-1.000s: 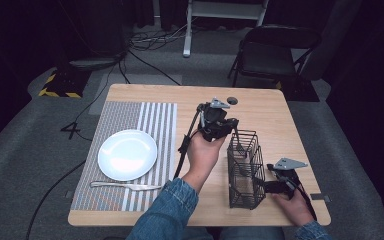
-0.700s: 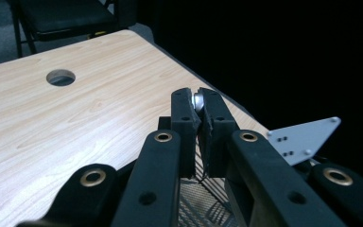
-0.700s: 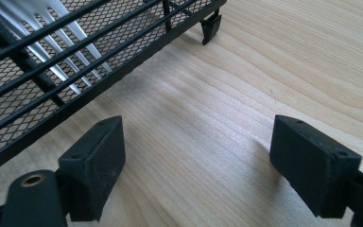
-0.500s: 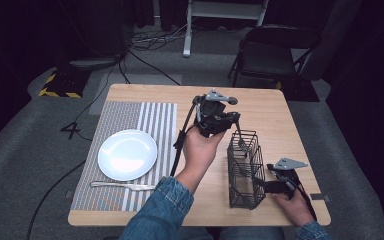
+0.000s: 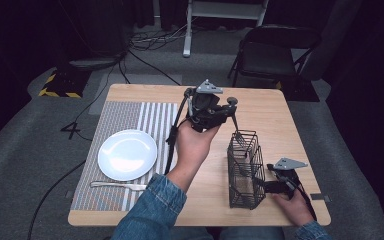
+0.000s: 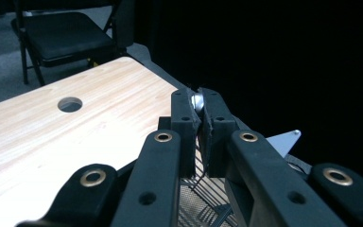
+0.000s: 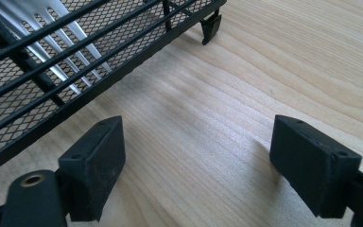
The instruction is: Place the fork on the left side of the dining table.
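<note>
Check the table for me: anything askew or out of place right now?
Nothing stands out. The wire basket stands upright, the plate and fork lie neatly on the placemat; nothing spilled.

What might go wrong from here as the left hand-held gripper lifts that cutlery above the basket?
1. The left hand-held gripper pinches only a thin edge of the shiny metal utensil, so it may slip or swing.
2. The tall black wire-mesh caddy looks narrow, and the right hand-held gripper is open beside it, not holding it; a snag could tip it.

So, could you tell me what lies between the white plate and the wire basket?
In the high view, the left hand and forearm cross between plate and basket.
</note>
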{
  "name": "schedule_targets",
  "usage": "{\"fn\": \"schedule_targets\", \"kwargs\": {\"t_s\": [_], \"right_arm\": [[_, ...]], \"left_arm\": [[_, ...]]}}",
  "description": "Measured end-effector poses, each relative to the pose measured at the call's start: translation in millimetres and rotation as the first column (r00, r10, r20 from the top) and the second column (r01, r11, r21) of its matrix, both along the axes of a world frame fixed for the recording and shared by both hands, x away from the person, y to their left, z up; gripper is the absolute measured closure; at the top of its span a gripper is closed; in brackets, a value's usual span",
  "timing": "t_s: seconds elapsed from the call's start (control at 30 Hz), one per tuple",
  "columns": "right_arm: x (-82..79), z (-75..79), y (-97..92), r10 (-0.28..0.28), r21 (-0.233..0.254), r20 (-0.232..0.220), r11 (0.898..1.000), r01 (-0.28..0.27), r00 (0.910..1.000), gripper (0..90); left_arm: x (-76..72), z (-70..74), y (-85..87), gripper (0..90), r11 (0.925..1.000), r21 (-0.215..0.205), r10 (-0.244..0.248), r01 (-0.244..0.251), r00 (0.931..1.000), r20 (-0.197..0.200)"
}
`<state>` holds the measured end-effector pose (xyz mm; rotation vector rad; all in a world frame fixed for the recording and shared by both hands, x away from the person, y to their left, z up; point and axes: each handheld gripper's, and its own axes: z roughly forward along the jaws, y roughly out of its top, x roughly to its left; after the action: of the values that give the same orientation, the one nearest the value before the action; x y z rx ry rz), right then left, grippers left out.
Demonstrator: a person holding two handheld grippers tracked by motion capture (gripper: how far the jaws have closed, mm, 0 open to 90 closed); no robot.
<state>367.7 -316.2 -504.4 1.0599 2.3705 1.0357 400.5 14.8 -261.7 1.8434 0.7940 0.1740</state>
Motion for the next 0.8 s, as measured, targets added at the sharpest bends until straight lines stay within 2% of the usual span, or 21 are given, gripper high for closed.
{"fn": "schedule_targets", "kwargs": {"t_s": [0.23, 0.53, 0.57, 0.8], "right_arm": [[-0.1, 0.1, 0.0, -0.001, 0.001, -0.001, 1.000, 0.001, 1.0000, 19.0], [-0.4, 0.1, 0.1, -0.002, 0.001, -0.005, 1.000, 0.002, 1.0000, 19.0], [-0.4, 0.1, 0.1, -0.002, 0.001, -0.005, 1.000, 0.002, 1.0000, 19.0], [-0.3, 0.1, 0.1, -0.005, 0.001, -0.004, 1.000, 0.005, 1.0000, 19.0]], "left_arm": [[0.2, 4.6, 16.9, 86.0, 0.9996, -0.012, 0.027, -0.027, 0.9996, 0.010], [1.3, 9.9, 51.4, 86.0, 0.9963, 0.015, 0.084, -0.085, 0.9950, 0.055], [1.3, 9.9, 51.4, 85.9, 0.9963, 0.015, 0.084, -0.085, 0.9950, 0.055], [11.3, 6.6, 83.4, 85.9, 0.9886, 0.014, 0.149, -0.150, 0.9868, 0.063]]}}
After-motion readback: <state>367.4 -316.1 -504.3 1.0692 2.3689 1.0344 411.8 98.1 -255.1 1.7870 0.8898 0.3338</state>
